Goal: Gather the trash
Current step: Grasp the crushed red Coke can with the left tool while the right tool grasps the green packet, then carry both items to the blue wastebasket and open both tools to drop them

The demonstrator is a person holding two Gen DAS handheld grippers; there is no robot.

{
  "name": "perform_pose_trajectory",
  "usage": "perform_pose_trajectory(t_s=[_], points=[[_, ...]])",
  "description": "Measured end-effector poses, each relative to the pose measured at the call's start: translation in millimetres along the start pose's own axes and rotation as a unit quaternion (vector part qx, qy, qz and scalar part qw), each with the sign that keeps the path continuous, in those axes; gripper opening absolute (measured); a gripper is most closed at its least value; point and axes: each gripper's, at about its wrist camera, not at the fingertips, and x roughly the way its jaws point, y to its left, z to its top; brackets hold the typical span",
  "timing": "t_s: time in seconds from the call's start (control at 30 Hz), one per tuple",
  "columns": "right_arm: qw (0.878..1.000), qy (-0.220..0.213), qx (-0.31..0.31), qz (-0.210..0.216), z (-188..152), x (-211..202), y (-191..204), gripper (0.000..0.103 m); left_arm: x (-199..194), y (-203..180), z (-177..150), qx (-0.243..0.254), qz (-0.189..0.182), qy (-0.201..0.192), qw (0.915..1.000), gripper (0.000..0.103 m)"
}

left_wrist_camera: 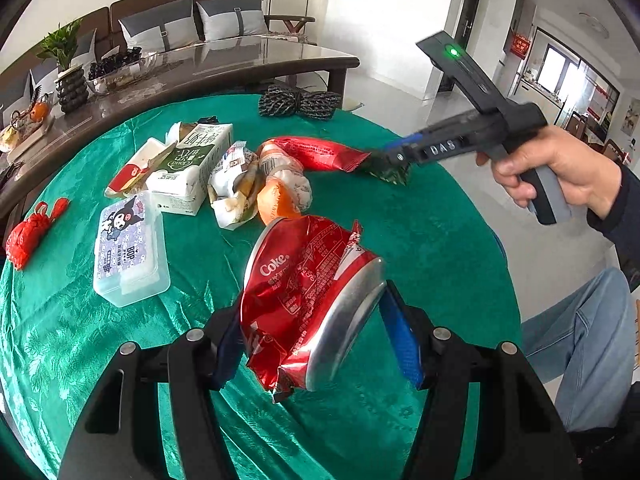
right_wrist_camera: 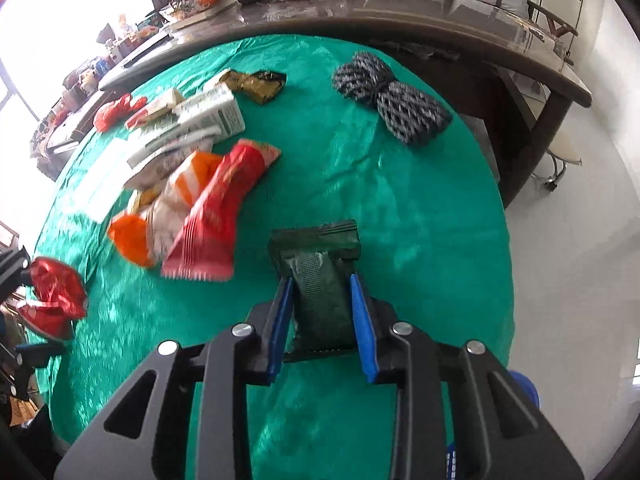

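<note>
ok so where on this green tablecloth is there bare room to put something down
Bare cloth lies between the dark green packet and the rope bundle, out to the table's right edge, and along the near edge of the tablecloth. The left half is crowded: milk carton, snack wrappers, plastic box.

both views are bright with daylight. in the right wrist view a blown-out white window (right_wrist_camera: 60, 20) at ten o'clock washes out detail there, and the pile of orange, red and white snack wrappers (right_wrist_camera: 192, 196) at nine o'clock is smeared by motion blur, while the dark green foil packet (right_wrist_camera: 320, 280) near centre stays fairly sharp. in the left wrist view the crushed red coke can (left_wrist_camera: 308, 300) shows hard glints on its silver base, and the glossy dark tabletop (left_wrist_camera: 240, 60) at eleven o'clock mirrors the cushions. fisheye bending curves the round green satin cloth (left_wrist_camera: 420, 240), which carries soft sheen patches, and black vignette fills every corner.
</note>
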Motion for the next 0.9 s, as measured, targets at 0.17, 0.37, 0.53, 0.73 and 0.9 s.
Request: perform_pose_trajectory(t_s=[0.17,0.37,0.53,0.73,0.9], points=[[1.0,-0.012,0.002,-0.019,-15.8,-6.7,1.6,0.038,12.2,-12.9,-1.1,-0.019,0.004,0.01,0.9998,0.062],[1.0,-0.006,-0.012,-0.013,-11.4,0.9,2.2,0.039,19.1,-26.0,0.8,-0.024,0.018,0.015,0.9994,0.062],[1.0,-0.001,-0.014,0.005,-12.6,0.5,-1.4,0.035,27.1,-32.7,9.8,-0.037,0.02,0.022,0.9989,0.062],[0.996,-0.041,0.06,0.048,-23.2,-20.6,-26.7,0.031,36.2,-46.8,18.1,-0.042,0.021,0.027,0.9985,0.062],[0.991,-0.071,0.103,0.04,-61.3,-65.7,-70.3,0.031,44.6,-77.1,32.2,-0.026,0.008,0.029,0.9992,0.062]])
